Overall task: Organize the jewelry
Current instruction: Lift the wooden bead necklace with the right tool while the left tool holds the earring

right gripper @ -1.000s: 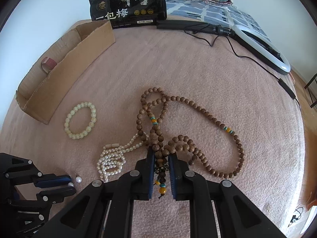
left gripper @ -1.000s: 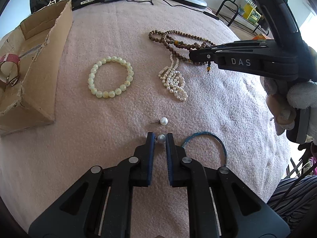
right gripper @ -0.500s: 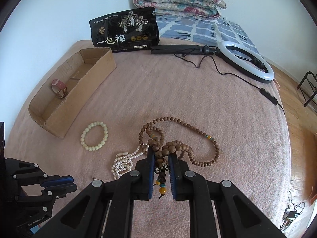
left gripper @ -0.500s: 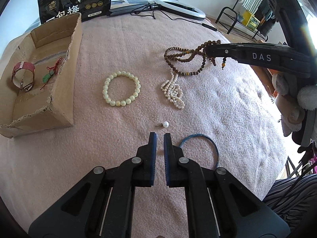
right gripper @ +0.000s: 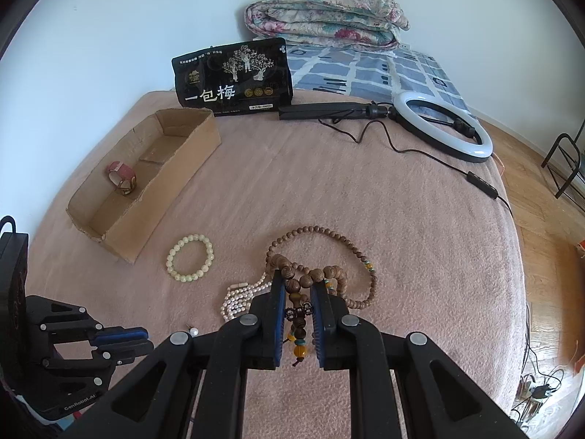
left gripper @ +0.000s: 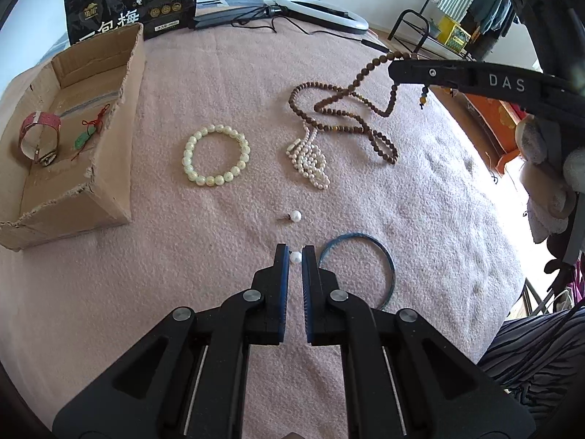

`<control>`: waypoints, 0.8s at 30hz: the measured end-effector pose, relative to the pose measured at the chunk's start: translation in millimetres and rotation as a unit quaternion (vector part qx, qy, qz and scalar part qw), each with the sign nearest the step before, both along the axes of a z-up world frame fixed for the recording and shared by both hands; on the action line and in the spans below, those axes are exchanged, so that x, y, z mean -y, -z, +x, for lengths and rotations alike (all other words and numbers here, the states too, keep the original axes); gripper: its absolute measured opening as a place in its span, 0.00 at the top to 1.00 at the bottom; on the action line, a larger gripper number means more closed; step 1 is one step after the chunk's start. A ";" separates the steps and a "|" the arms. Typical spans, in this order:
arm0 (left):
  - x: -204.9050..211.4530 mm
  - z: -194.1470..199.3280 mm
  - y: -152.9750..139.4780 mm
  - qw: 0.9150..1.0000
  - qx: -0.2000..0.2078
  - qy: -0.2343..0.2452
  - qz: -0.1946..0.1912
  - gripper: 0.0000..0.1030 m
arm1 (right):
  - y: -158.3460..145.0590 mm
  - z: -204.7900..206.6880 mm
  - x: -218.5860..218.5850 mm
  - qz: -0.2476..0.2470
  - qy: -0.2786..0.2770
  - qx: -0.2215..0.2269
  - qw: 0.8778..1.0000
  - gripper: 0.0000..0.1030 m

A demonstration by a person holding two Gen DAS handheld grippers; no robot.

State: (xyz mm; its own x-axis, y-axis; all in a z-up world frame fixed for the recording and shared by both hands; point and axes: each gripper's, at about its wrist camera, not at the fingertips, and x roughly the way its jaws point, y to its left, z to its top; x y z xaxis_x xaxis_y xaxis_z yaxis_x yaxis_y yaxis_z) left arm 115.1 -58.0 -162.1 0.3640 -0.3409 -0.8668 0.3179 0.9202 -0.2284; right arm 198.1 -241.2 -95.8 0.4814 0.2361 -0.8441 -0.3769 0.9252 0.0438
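We read "DAS" in white on the right gripper (left gripper: 393,69) where it crosses the left wrist view, and "GenRobot.AI" on the body of the left gripper (right gripper: 142,340) at the lower left of the right wrist view. The black bag (right gripper: 234,77) standing at the far edge of the pink blanket (right gripper: 402,237) carries large white Chinese characters under a picture of trees; its small print is too fine to read. The left gripper's jaws are nearly closed on a pearl stud (left gripper: 295,256) pinched at their very tips; its post is hidden. A second stud (left gripper: 294,216) lies on the blanket just beyond, and a blue bangle (left gripper: 387,259) lies just right of the tips, its near arc cut off by the finger. The right gripper is clamped on the wooden beads (right gripper: 292,285), with the tassel of amber and teal beads hanging between its pads; part of the strand is lifted and the rest still trails on the blanket, overlapping the pearl necklace (left gripper: 309,161). A pale bead bracelet (left gripper: 215,155) lies apart, between the necklace and the box (left gripper: 120,139). The torn cardboard box holds a pink watch (left gripper: 38,137) standing on edge and a small green charm on red cord (left gripper: 86,137); from the right wrist view the box wall hides the charm. A ring light (right gripper: 444,126) and a folded quilt (right gripper: 325,18) lie beyond the blanket.
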 end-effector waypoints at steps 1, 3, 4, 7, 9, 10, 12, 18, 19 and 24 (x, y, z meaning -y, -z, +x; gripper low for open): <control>2.2 -0.2 2.2 1.000 -0.001 -0.001 0.002 0.95 | 1.0 -0.7 0.5 -0.001 -0.001 0.000 1.000 0.89; 5.8 2.0 7.4 1.000 -0.005 -0.002 0.008 0.90 | 3.4 -0.8 1.2 -0.003 -0.002 -0.002 1.000 0.89; 7.8 3.2 10.1 1.000 -0.006 -0.003 0.011 0.88 | 4.4 -0.7 1.9 -0.002 -0.002 -0.003 1.000 0.89; 11.9 5.3 16.3 1.000 -0.009 0.003 0.019 0.85 | 7.3 0.0 4.7 0.000 -0.001 -0.007 1.000 0.89; 14.5 4.5 18.7 1.000 -0.007 0.008 0.023 0.85 | 9.1 0.1 6.8 0.001 0.000 -0.008 1.000 0.89; 15.9 3.9 19.6 1.000 -0.004 0.011 0.026 0.85 | 10.1 0.0 8.0 0.001 0.001 -0.009 1.000 0.89; 17.7 4.2 22.4 0.999 0.002 0.012 0.037 0.85 | 11.2 0.0 9.4 0.001 0.003 -0.011 1.000 0.89; 17.4 7.7 29.9 0.999 0.005 0.008 0.052 0.85 | 12.1 -0.8 8.5 0.002 0.000 -0.012 1.000 0.89; 18.5 7.4 30.5 0.998 0.010 0.011 0.058 0.85 | 12.1 -0.6 7.8 0.002 0.000 -0.012 1.000 0.89; 21.8 6.0 34.3 0.997 0.019 0.015 0.071 0.85 | 13.4 -0.4 6.5 0.001 0.000 -0.014 1.000 0.89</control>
State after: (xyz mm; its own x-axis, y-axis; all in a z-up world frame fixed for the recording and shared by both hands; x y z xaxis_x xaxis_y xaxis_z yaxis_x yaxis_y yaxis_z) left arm 121.1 -79.8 -196.4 0.3886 -0.2273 -0.8929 0.3526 0.9320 -0.0838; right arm 197.7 -247.7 -109.3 0.4581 0.2374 -0.8566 -0.3749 0.9254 0.0560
